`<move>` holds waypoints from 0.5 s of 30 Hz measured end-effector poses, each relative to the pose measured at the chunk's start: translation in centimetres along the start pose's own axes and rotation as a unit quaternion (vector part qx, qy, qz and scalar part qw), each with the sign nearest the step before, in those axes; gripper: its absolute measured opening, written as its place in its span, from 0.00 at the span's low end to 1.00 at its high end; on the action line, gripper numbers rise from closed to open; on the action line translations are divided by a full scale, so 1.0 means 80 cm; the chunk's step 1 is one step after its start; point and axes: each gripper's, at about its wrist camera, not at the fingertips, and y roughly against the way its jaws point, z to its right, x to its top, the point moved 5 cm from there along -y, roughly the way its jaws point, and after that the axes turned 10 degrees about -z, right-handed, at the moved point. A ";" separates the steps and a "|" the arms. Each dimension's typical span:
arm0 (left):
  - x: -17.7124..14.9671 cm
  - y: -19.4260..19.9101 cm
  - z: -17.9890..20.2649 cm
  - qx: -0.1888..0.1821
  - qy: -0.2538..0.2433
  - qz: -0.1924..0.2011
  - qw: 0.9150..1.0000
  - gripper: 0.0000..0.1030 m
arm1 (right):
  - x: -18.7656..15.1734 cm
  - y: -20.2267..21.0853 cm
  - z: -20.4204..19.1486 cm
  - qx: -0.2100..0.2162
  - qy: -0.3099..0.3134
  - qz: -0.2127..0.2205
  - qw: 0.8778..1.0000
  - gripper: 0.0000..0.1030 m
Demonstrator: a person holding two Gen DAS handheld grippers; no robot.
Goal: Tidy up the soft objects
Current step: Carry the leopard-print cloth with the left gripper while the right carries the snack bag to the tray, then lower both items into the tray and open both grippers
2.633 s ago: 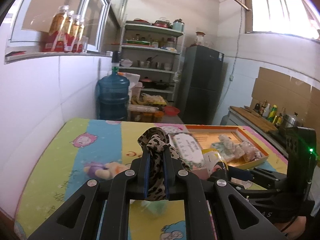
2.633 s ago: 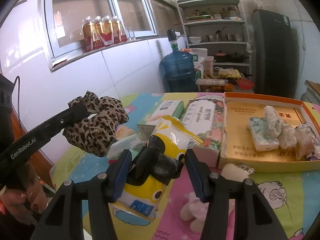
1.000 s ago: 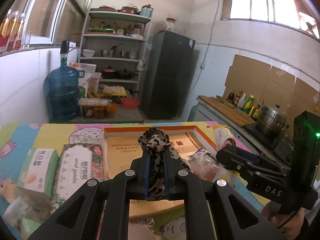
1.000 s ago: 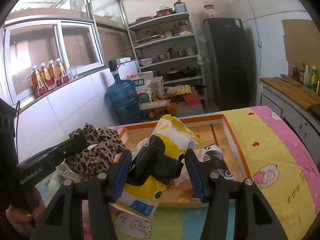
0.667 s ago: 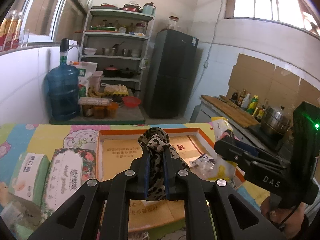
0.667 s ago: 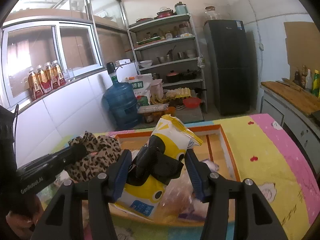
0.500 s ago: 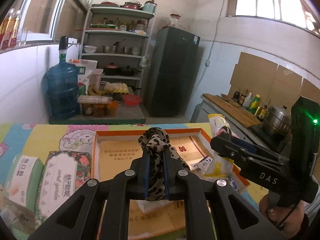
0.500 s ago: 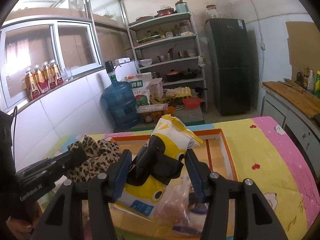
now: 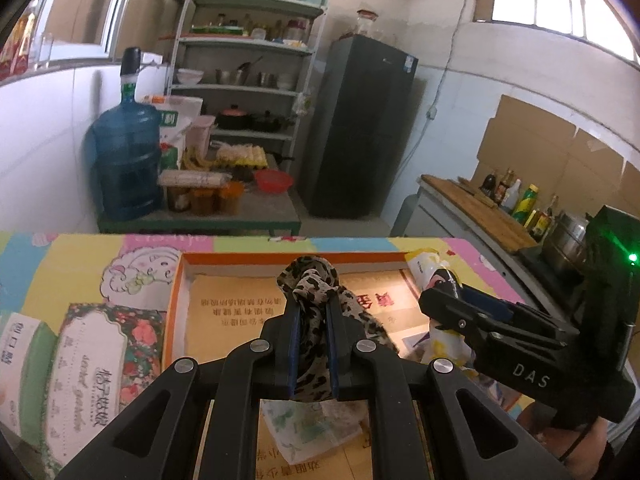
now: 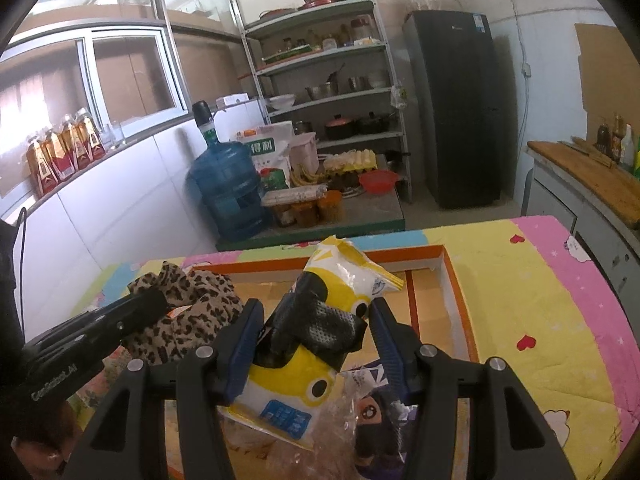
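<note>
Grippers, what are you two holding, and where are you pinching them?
The left gripper pinches the leopard-print cloth at its bunched middle. The right gripper squeezes the yellow packet across its middle, at its sides.

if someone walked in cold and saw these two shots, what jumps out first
The leopard-print cloth pinched in the left tool, held over the orange-rimmed box on the cartoon-print mat. Next, the yellow-and-white soft pack gripped between the right tool's blue pads, also above that box. Behind both, the big blue water jug by the white tiled wall and the dark fridge beside the shelf rack stand out.
</note>
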 end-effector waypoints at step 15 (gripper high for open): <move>-0.010 -0.043 -0.007 -0.009 0.019 -0.060 0.998 0.13 | -0.015 -0.047 0.009 0.023 -0.014 -0.069 0.997 0.42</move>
